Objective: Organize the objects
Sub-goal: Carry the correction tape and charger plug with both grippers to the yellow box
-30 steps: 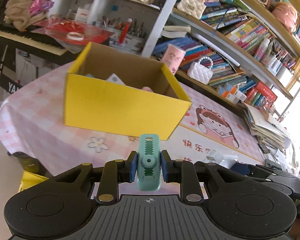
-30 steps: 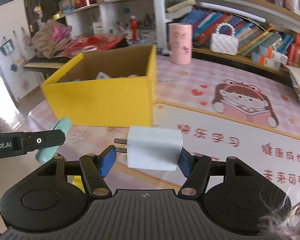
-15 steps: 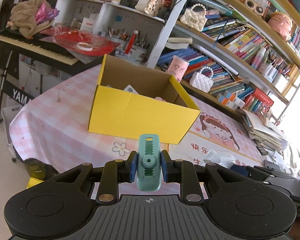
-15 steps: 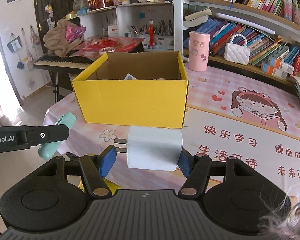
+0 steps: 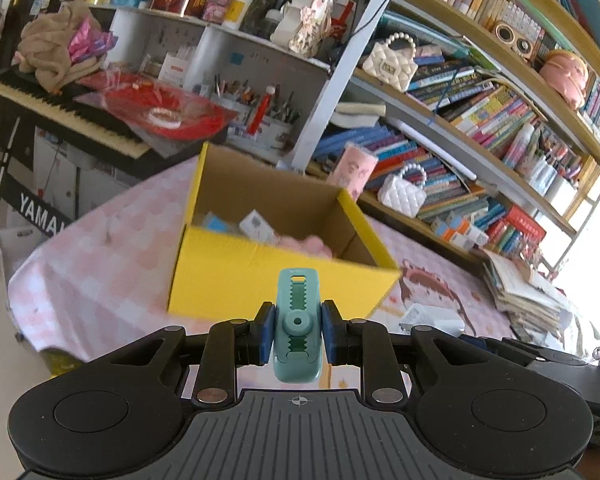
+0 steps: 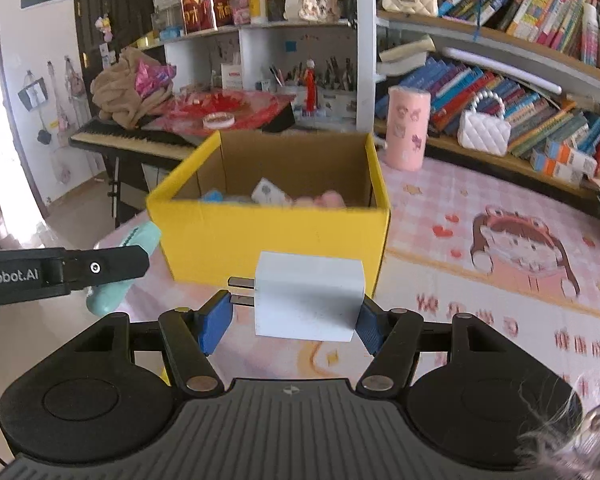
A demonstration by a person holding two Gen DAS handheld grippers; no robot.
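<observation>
Yellow box (image 6: 272, 240) is the landmark: open top, sitting on the pink checked surface (image 6: 480, 200). Contents are partly visible over the near wall: a white packet (image 6: 269, 193) near the middle, something blue (image 6: 212, 197) to its left, something pink and soft (image 6: 326, 201) to its right. Blurred in the left wrist view, so can't tell more.

Left tool (image 5: 298, 328): clamped on a teal clip (image 5: 298, 324), blue pads (image 5: 267, 330) pressed on both its sides. Clip is held in the air in front of the box's near wall, long axis pointing at the box.

Right tool (image 6: 292, 312): gripping a white charger plug (image 6: 308, 296) across its length, two prongs pointing left toward the left pad, right pad on its back face. Also off the surface, in front of the box's near right corner.

In the right wrist view, the left tool's finger and clip sit just left of the box's near left corner.

Pink cylinder (image 6: 406, 128) stands upright behind the box's right rear corner.
</observation>
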